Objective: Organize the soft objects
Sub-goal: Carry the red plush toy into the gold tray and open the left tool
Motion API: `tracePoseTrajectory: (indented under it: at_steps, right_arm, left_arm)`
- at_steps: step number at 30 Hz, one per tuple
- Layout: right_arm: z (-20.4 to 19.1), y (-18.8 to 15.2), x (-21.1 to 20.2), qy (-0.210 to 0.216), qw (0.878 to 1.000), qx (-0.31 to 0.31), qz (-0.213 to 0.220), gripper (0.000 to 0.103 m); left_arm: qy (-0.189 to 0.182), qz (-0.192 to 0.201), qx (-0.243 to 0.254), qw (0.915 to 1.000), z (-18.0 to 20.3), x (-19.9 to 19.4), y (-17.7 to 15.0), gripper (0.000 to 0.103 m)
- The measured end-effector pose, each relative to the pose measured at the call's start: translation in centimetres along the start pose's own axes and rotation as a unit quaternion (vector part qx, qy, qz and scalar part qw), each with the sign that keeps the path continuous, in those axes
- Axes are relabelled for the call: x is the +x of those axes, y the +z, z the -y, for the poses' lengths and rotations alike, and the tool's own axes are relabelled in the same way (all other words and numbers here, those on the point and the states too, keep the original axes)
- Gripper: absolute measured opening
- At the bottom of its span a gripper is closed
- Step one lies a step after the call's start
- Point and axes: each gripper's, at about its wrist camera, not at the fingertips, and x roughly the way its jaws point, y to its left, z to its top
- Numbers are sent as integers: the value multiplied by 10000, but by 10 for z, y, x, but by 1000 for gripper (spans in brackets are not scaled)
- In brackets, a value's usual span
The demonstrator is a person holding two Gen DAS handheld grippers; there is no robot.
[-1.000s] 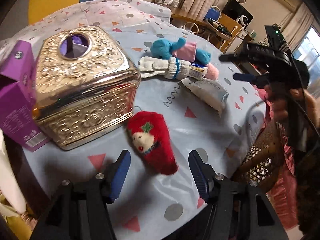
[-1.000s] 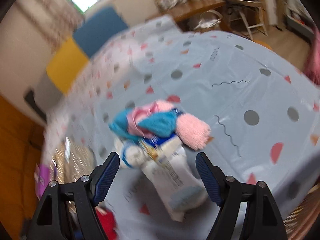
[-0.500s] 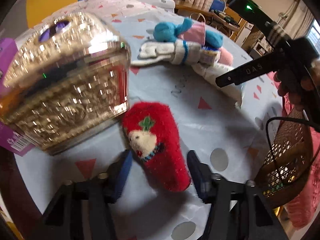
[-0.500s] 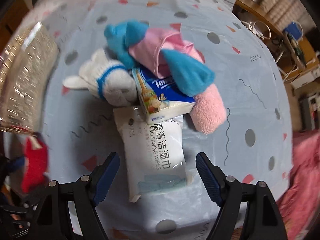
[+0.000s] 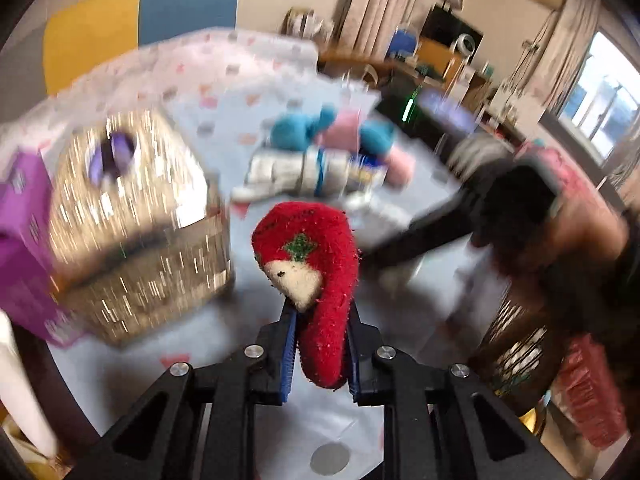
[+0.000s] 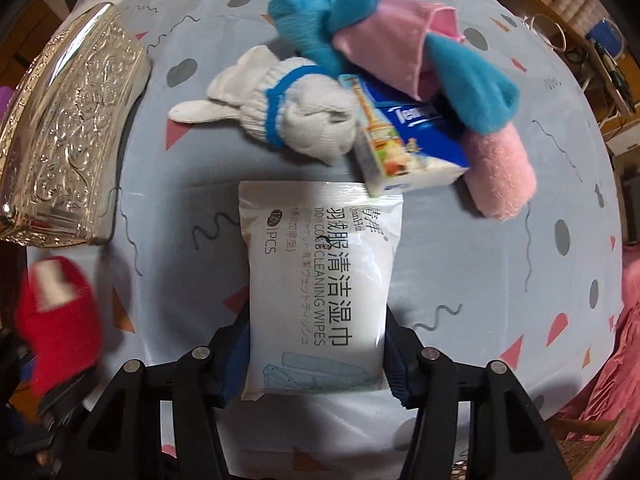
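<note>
My left gripper (image 5: pixel 320 320) is closing, and its blue pads press both sides of a red plush sock (image 5: pixel 316 248) with a green-and-cream face, held up off the cloth. The same sock shows blurred at the left edge of the right wrist view (image 6: pixel 60 312). My right gripper (image 6: pixel 316 352) points straight down with its jaws closing. Its pads touch the long sides of a flat white wipes pack (image 6: pixel 320 272). Beyond the pack lie a white glove (image 6: pixel 288 108), a blue sock (image 6: pixel 312 28), a pink cloth (image 6: pixel 392 44), a tissue pack (image 6: pixel 408 140) and a pink fuzzy sock (image 6: pixel 500 172).
A gold embossed tissue box (image 5: pixel 132 220) stands on the left of the patterned tablecloth (image 6: pixel 500 280), with a purple carton (image 5: pixel 24 240) beside it. A wicker basket (image 5: pixel 512 340) sits past the table's right edge. A person's hand (image 5: pixel 560 240) holds the right gripper.
The left jaws came in around the red sock, shut on it and raised it. The right gripper swung downward over the wipes pack and its jaws narrowed onto it.
</note>
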Motion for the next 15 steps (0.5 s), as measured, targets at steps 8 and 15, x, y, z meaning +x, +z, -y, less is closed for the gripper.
tracePoseTrajectory:
  at_steps: [8, 15]
  right_arm:
    - [-18, -10, -6, -10, 9999, -31, 158, 57]
    - [-38, -20, -12, 9, 9991, -47, 419, 57]
  left_arm:
    - [310, 897, -423, 9946, -33, -49, 75, 21]
    - [1013, 1647, -1265, 9729, -112, -102, 95, 21]
